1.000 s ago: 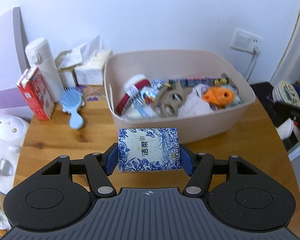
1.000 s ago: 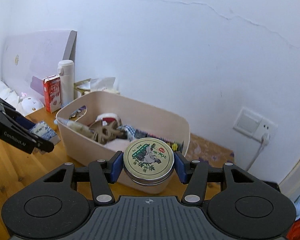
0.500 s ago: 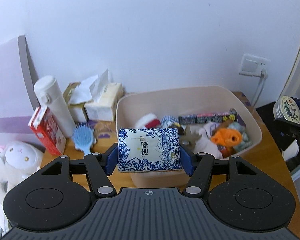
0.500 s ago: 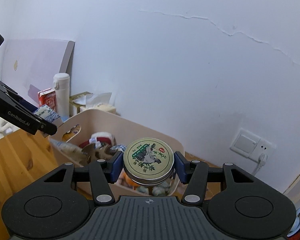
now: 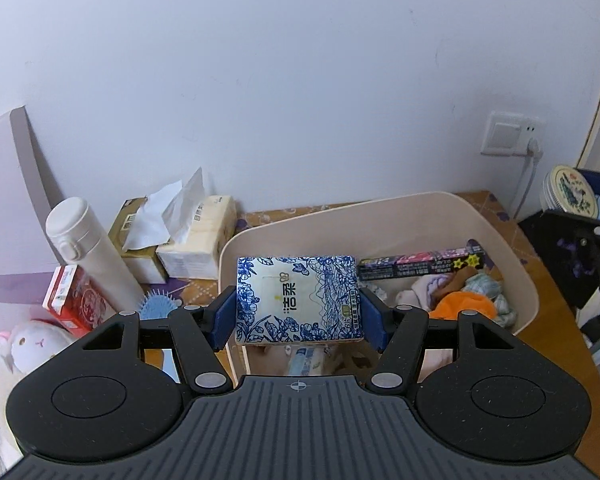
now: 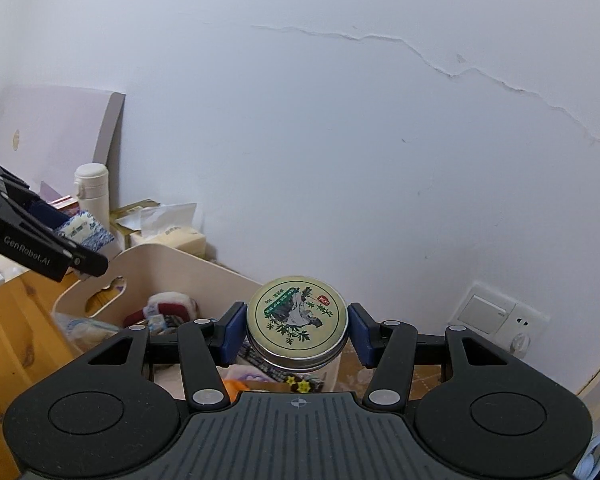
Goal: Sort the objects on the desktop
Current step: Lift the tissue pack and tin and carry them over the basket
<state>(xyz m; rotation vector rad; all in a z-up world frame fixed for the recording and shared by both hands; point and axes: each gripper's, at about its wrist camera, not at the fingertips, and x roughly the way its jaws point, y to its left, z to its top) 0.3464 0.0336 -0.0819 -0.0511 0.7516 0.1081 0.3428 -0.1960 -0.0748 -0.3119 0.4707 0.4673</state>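
My left gripper [image 5: 298,312] is shut on a blue-and-white tissue pack [image 5: 298,298] and holds it above the left part of the beige bin [image 5: 512,248]. My right gripper [image 6: 296,332] is shut on a round tin [image 6: 297,314] with a green leaf label, held above the bin's right end [image 6: 156,260]. The tin also shows at the right edge of the left wrist view [image 5: 571,194]. The left gripper with its pack shows at the left of the right wrist view [image 6: 82,232]. The bin holds several small items, among them an orange soft toy [image 5: 462,306] and a dark long box [image 5: 420,262].
Left of the bin on the wooden table [image 6: 8,320] stand a white flask [image 5: 86,248], a red carton [image 5: 70,300], two tissue boxes [image 5: 180,236], a blue hairbrush [image 5: 156,306] and a white plush toy [image 5: 24,344]. A wall socket [image 5: 508,136] is behind.
Both grippers have risen and moved forward over the bin with their objects still held. The tissue pack now hangs over the bin's inside instead of in front of it.
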